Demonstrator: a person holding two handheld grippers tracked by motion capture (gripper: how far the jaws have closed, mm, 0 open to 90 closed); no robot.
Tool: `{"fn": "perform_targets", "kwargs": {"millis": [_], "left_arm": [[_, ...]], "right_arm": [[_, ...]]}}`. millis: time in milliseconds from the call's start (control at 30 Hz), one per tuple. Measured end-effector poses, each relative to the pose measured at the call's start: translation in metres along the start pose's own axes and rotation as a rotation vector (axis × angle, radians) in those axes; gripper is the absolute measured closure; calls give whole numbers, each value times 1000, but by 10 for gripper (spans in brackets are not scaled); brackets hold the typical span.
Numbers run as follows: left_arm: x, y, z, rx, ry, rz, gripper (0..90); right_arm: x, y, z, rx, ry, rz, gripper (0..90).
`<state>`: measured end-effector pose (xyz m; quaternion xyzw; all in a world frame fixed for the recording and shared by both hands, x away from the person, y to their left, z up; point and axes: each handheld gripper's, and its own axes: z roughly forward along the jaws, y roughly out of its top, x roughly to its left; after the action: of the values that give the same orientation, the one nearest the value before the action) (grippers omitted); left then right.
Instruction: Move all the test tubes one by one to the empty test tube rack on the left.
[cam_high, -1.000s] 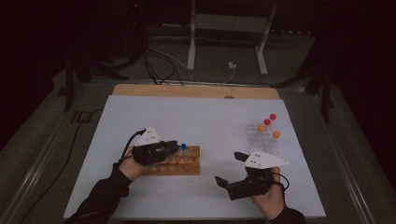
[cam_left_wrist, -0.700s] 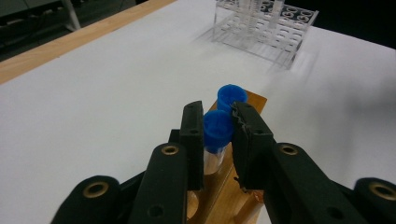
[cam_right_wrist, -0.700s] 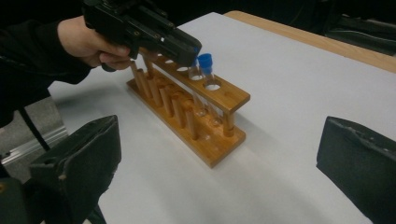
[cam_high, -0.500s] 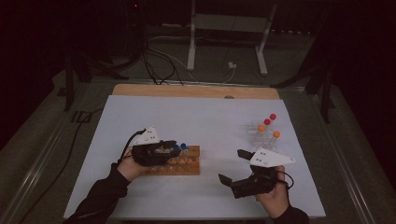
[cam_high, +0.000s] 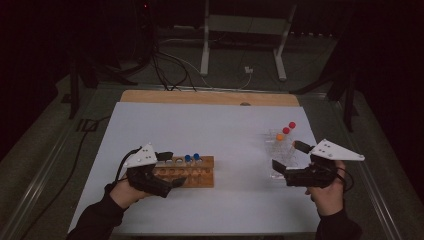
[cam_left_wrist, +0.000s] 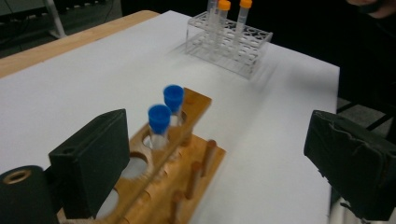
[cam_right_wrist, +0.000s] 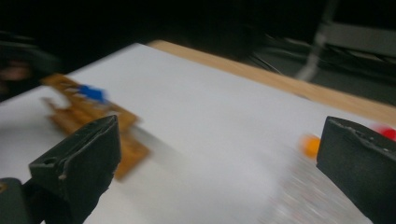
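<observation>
Left tool (cam_left_wrist: 224, 154) has just been opening and holds nothing; its blue-capped tube (cam_left_wrist: 159, 122) now stands in the wooden rack (cam_high: 192, 171). Right tool (cam_right_wrist: 219, 163), spread wide and empty, has swung toward the clear rack (cam_high: 281, 150) at three o'clock, so I fetch another tube.

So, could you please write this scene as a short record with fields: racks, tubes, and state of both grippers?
wooden rack: near the left gripper, holds two blue-capped tubes upright, side by side
clear rack: holds orange-capped and red-capped tubes, beside the right gripper
left gripper: open, jaws have just been opening, nothing between them
right gripper: open, holds nothing
surface: white table
</observation>
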<state>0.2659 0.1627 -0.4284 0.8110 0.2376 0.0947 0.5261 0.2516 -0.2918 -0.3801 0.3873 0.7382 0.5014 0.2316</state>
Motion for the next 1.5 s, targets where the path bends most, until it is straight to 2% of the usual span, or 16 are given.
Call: {"fn": "perform_targets", "kwargs": {"millis": [100,233,333,500,733,800,900,1133,1267,1433,1500], "left_arm": [[-3,-7,-6,-14,2,-5,24],[-4,-15,-11,-22,13,-23,23],[-5,-21,-13,-23,20,-36,24],[-5,-25,-15,-25,22,-43,24],[-5,-27,-14,-21,25,-43,24],[-5,-27,-14,-21,24,-44,23],[-6,-27,-13,-20,24,-42,23],[-5,-28,-12,-13,18,-44,24],[-4,-28,-13,-14,18,-44,24],[-4,-28,-13,-13,20,-46,24],[-4,-28,-12,-11,24,-47,24]], "right_arm": [[-16,-4,-3,8,-77,39,0],[-35,-10,-4,22,-156,100,1],[-46,-17,-2,37,-213,132,58],[-60,-31,7,89,-262,158,153],[-70,-50,27,165,-296,170,274],[-72,-54,31,179,-296,171,347],[-72,-58,37,205,-305,161,408],[-76,-61,47,217,-307,147,579],[-79,-61,50,211,-306,161,622],[-79,-61,55,221,-297,148,687],[-78,-61,56,226,-308,143,707]]}}
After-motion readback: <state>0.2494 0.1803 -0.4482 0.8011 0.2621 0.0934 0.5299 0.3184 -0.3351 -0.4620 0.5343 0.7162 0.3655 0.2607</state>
